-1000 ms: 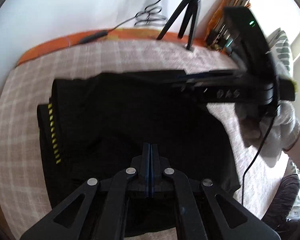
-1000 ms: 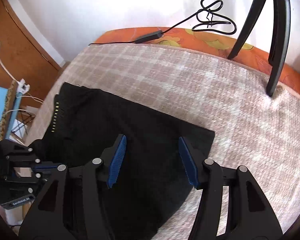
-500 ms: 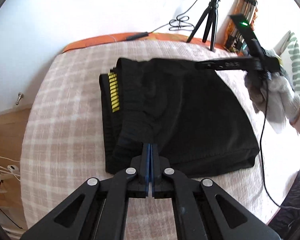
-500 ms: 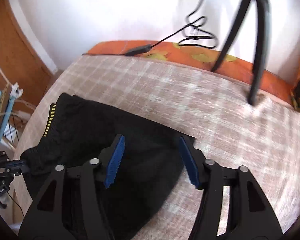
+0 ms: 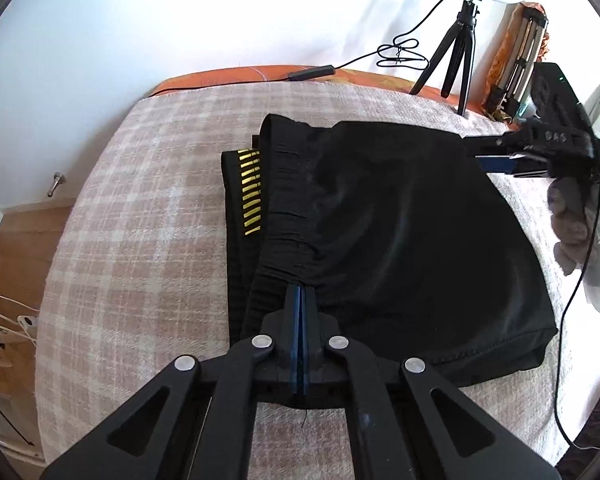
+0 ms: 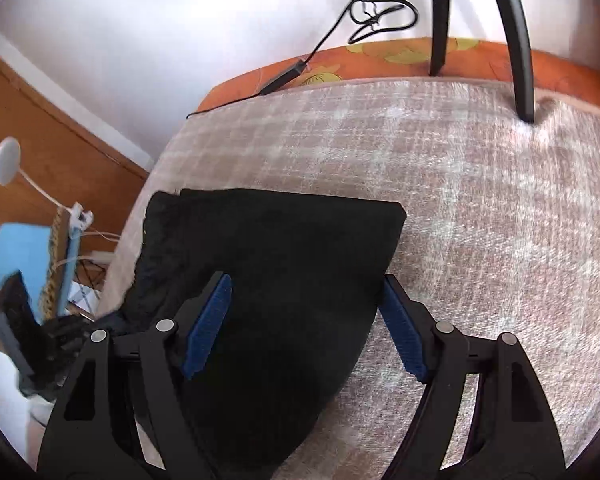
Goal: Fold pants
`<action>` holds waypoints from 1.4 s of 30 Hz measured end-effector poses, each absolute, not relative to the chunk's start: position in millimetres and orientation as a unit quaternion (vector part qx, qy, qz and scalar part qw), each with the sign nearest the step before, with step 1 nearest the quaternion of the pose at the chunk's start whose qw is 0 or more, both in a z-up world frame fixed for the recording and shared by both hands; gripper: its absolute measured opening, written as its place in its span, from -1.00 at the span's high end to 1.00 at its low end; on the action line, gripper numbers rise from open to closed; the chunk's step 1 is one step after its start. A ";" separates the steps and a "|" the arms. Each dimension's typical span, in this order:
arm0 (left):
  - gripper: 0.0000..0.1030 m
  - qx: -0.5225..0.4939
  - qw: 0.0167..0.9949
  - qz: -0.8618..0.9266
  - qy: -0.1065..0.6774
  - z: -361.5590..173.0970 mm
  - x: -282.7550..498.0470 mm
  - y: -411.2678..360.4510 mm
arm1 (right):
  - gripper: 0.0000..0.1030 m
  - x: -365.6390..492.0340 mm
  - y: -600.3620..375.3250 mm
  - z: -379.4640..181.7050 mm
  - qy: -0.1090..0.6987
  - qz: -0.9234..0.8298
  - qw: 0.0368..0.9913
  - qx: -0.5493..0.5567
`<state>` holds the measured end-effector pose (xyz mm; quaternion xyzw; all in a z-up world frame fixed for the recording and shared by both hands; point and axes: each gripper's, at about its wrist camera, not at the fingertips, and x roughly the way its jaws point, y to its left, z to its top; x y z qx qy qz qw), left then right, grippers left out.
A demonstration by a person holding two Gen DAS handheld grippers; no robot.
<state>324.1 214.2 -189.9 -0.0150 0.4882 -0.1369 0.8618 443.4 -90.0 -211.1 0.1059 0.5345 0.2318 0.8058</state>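
On the plaid bedspread (image 5: 140, 208), left gripper (image 5: 299, 300) tilts down, fingers pinching the pants (image 5: 400, 220); right gripper (image 6: 304, 312) fingers have just been opening.

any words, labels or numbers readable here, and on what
Right gripper body: pale raised marks, too blurred to read.
Pants: a column of yellow bars, a pattern, not letters.
Left gripper: no text shows.
Blanket, tripod: no text.
Nothing legible anywhere.
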 end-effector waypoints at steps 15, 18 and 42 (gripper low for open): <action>1.00 -0.144 0.815 -0.149 0.541 -208.5 435.8 250.9 | -0.62 426.3 -101.0 -210.9 0.552 0.241 0.791 0.104; 1.00 -0.169 0.808 -0.156 0.542 -220.8 444.9 253.8 | -0.65 428.1 -96.0 -211.9 0.551 0.246 0.792 0.095; 1.00 -0.083 0.831 -0.162 0.526 -224.1 442.2 230.0 | 0.68 425.5 -50.3 -224.4 0.537 0.287 0.786 0.106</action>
